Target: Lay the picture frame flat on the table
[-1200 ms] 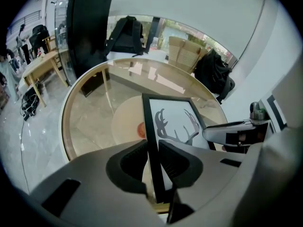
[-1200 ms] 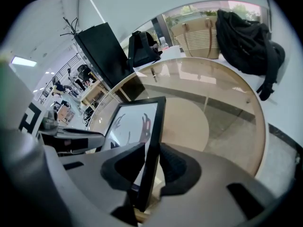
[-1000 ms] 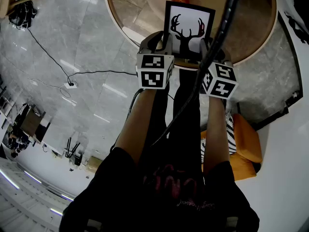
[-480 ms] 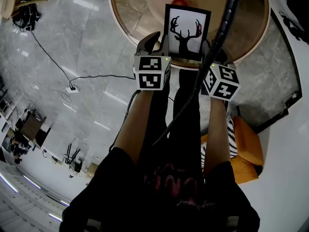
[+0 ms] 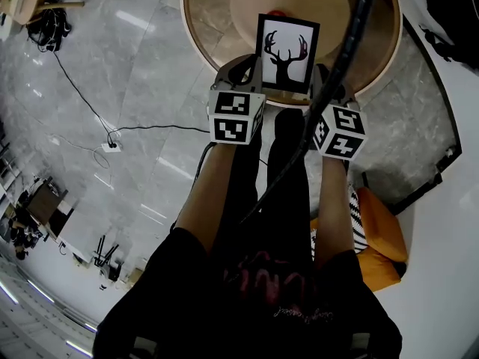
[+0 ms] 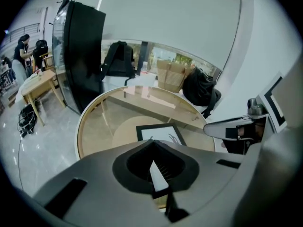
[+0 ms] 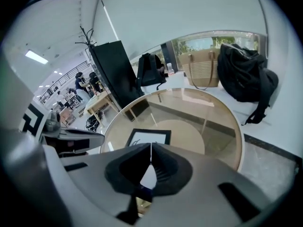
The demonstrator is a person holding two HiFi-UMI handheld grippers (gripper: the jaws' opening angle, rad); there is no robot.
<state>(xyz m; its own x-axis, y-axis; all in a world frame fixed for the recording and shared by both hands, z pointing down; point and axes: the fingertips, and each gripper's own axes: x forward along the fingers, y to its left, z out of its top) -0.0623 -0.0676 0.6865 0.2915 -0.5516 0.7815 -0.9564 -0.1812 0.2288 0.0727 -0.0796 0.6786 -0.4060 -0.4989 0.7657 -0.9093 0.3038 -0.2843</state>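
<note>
The picture frame (image 5: 287,53), black-edged with a black deer silhouette on white, is held face up towards me over the round glass table (image 5: 196,36). My left gripper (image 5: 253,72) is shut on its left edge and my right gripper (image 5: 320,77) on its right edge. In the left gripper view a white sliver of the frame (image 6: 159,175) sits between the jaws of the left gripper (image 6: 154,162). The right gripper (image 7: 150,161) pinches the same frame (image 7: 149,176). A frame shape shows on the glass beyond each pair of jaws, a reflection or not I cannot tell.
A red object (image 5: 278,12) peeks out behind the frame's top edge. A thick black cable (image 5: 352,28) hangs across the table's right side. An orange seat (image 5: 383,230) stands at my right. Bags (image 7: 244,74) and a black cabinet (image 6: 84,56) lie beyond the table.
Both grippers and the frame have shifted slightly farther over the table. The frame now covers most of the red object behind it. Both grips are unchanged.
</note>
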